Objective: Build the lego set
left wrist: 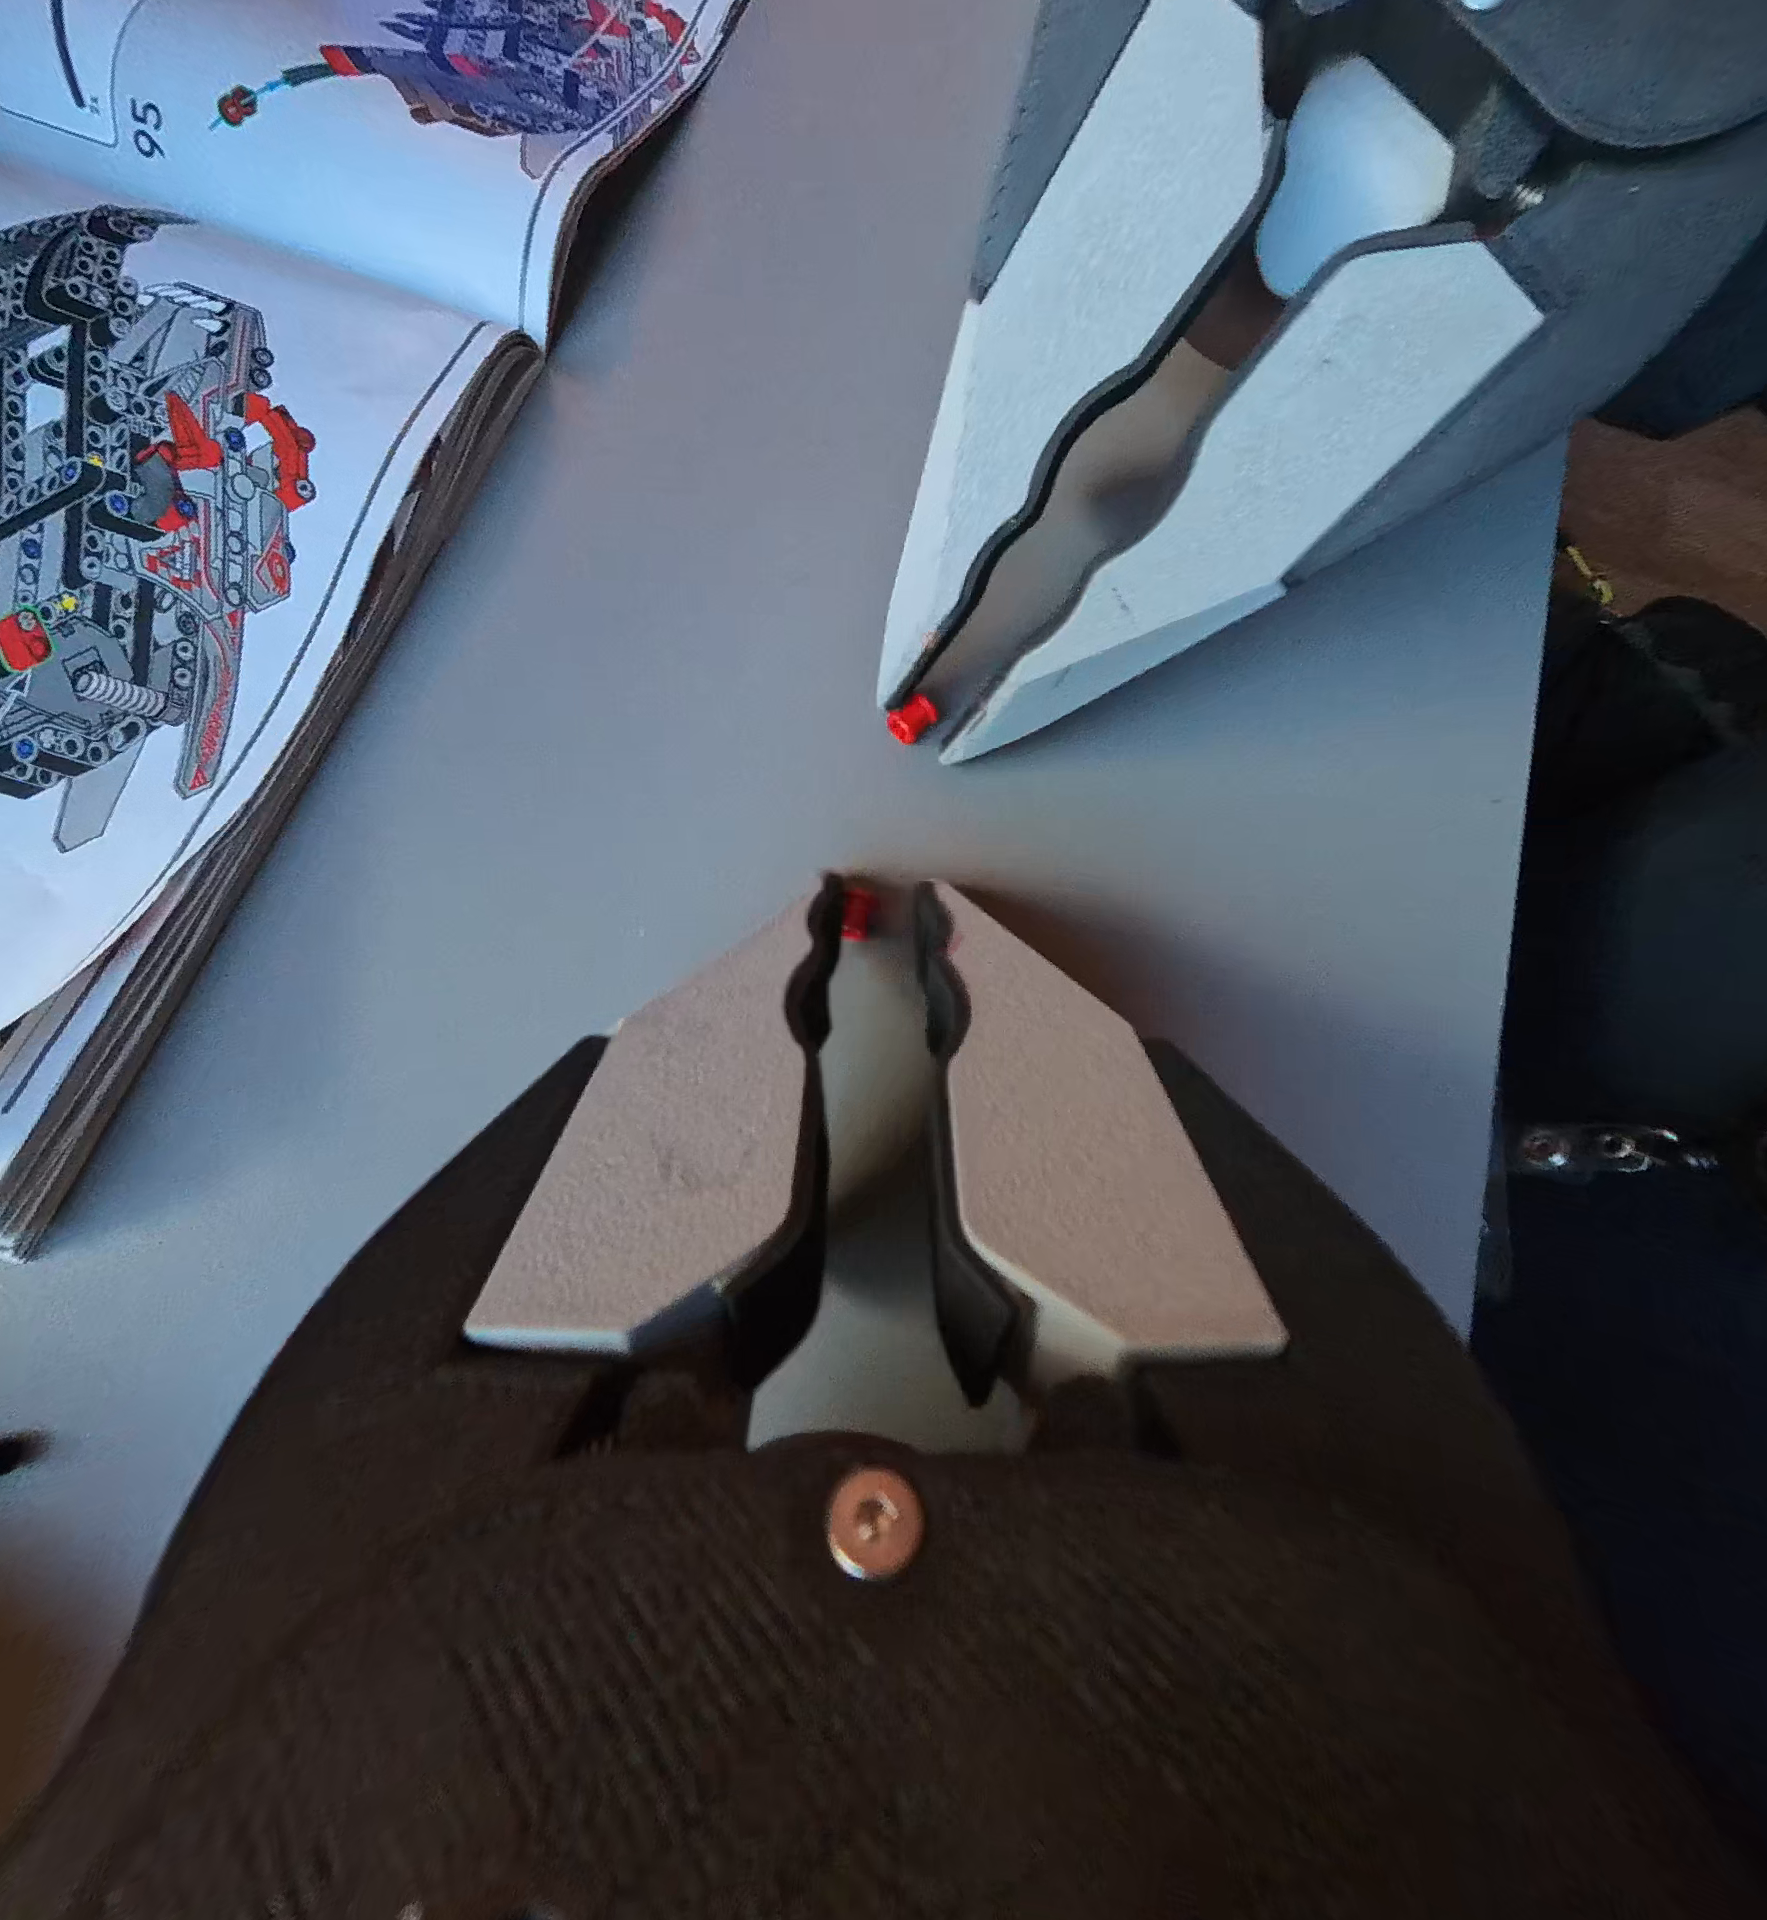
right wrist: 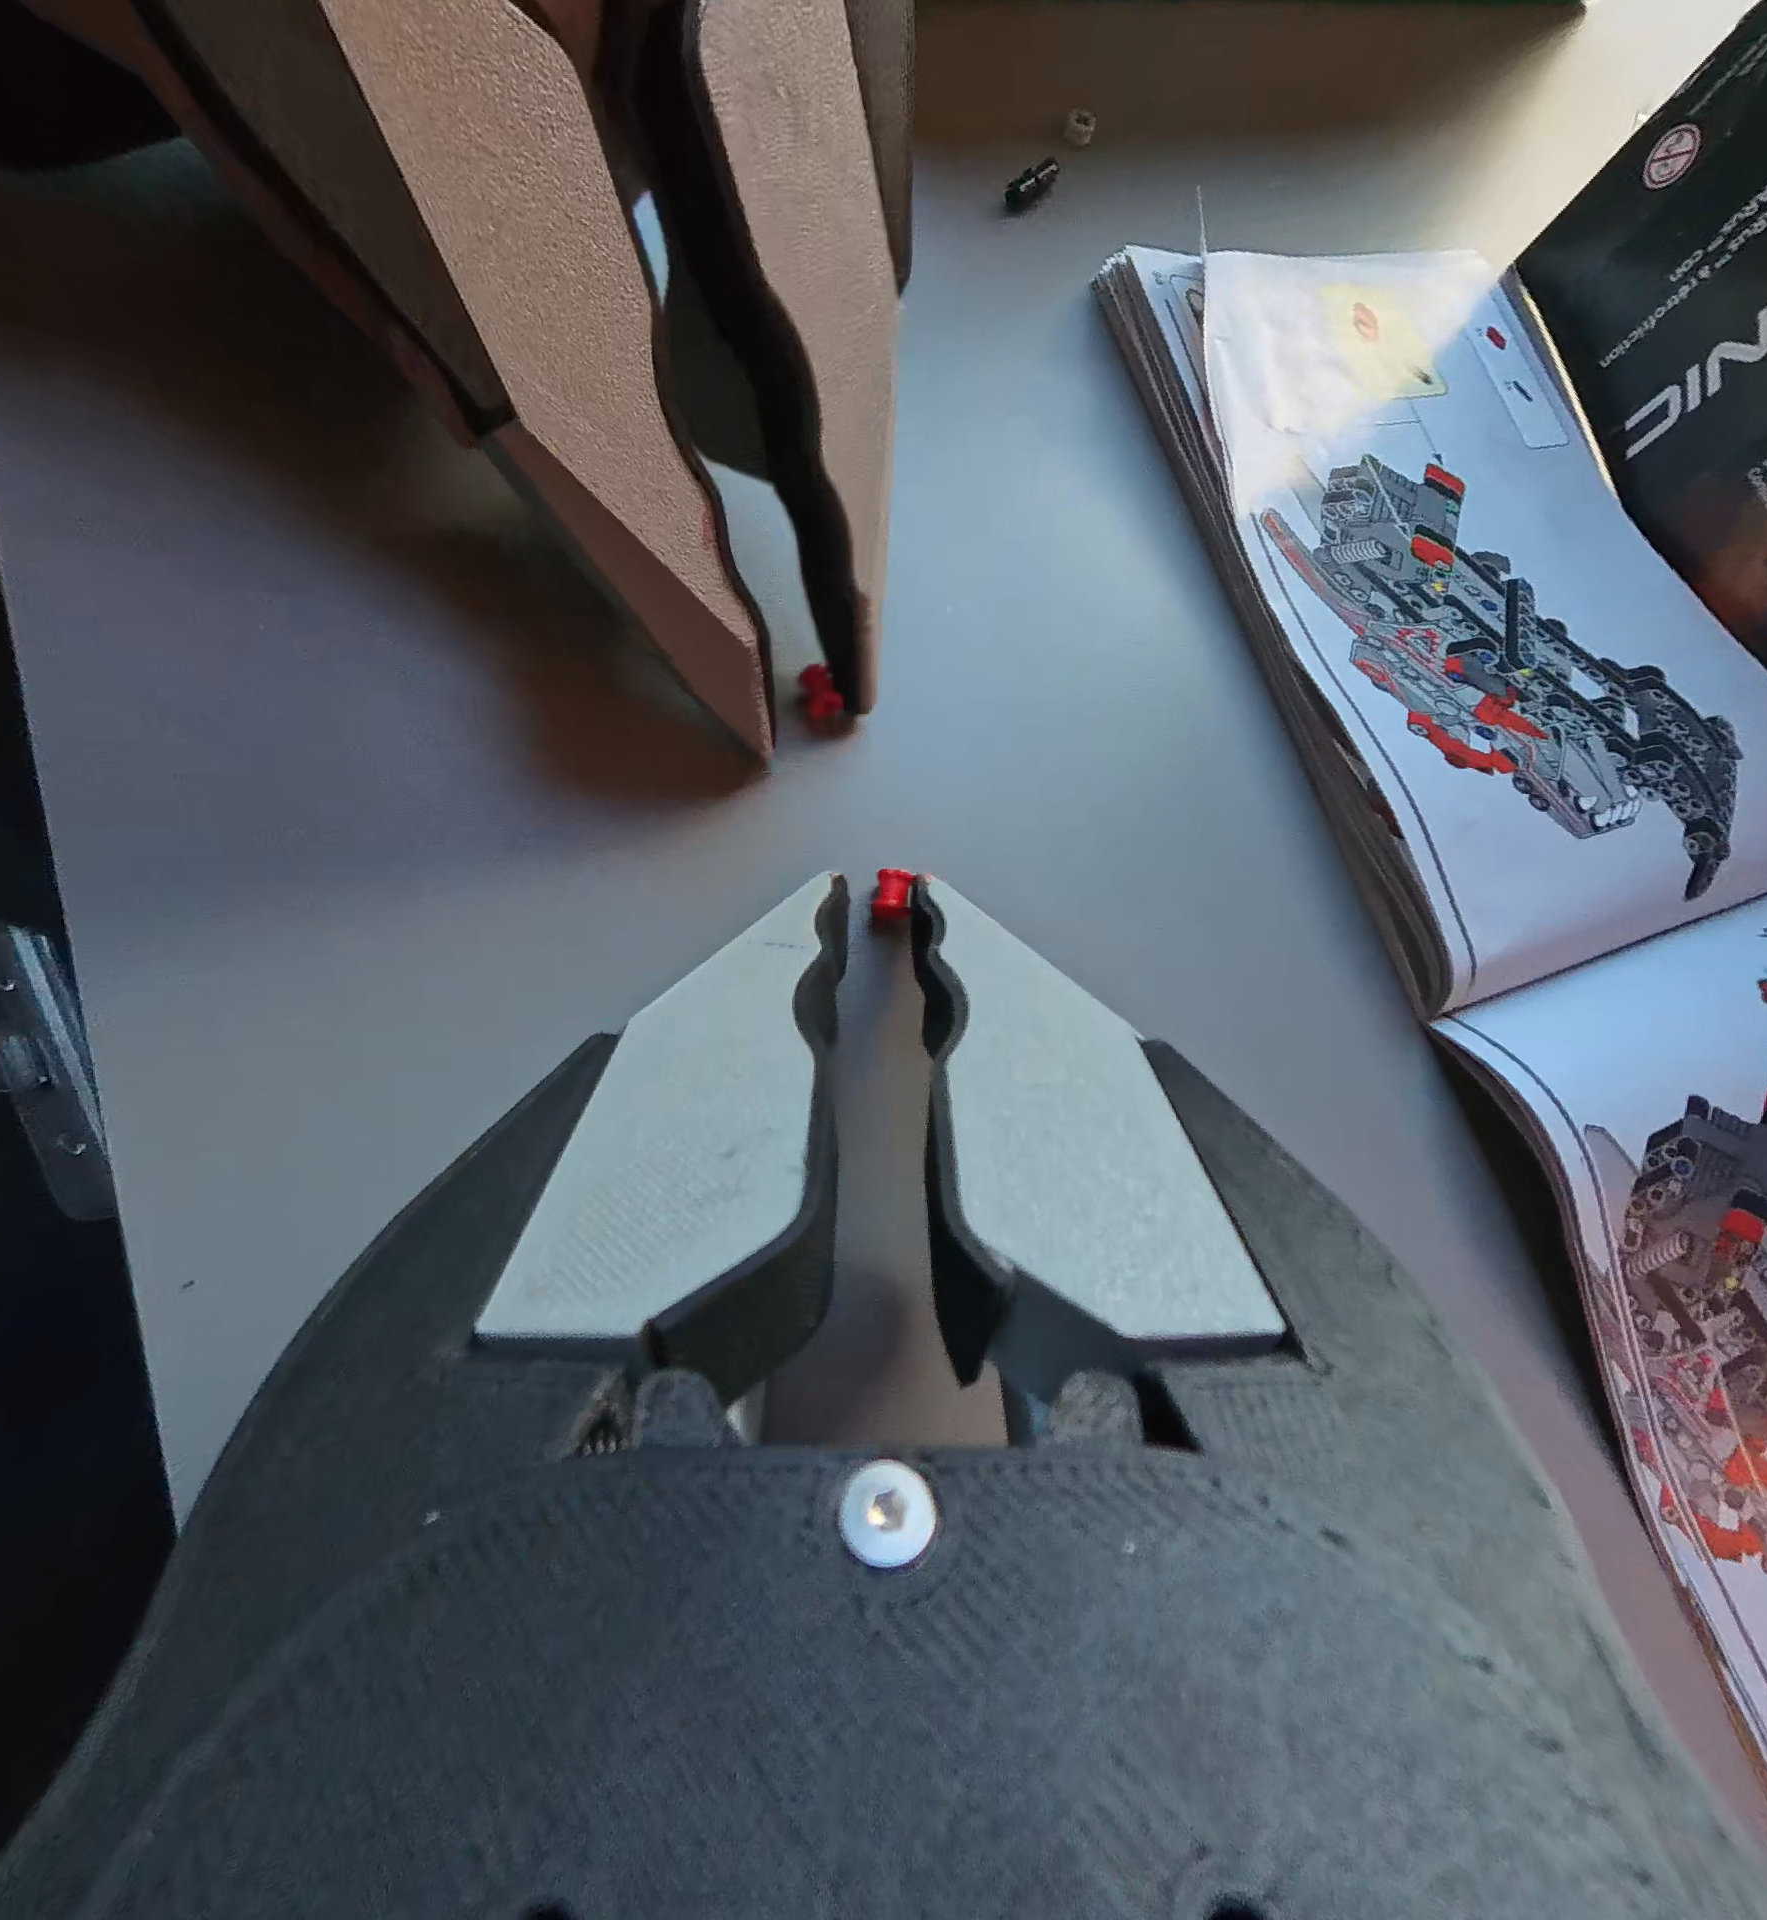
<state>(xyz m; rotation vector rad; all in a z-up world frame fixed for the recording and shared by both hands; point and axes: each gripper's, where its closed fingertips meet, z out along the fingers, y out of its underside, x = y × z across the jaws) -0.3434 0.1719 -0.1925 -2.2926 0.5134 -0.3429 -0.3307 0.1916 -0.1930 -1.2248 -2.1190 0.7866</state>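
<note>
Grey table (left wrist: 650,675), open instruction booklet (left wrist: 183,520) at side. Left gripper (left wrist: 874,904) narrow, red bush (left wrist: 855,914) against one finger (grip unclear). Right gripper (right wrist: 879,896) narrow, second red bush (right wrist: 891,894) likewise. Risk: tiny parts slip, roll away.

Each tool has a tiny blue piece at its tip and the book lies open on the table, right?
Not blue: the pieces are red. The left wrist view shows one at the left tool and one at the right tool. The book does lie open on the table.

Red pin (left wrist: 855,914) between left gripper (left wrist: 874,899) fingers (left wrist: 825,909), above table (left wrist: 702,623)
</note>
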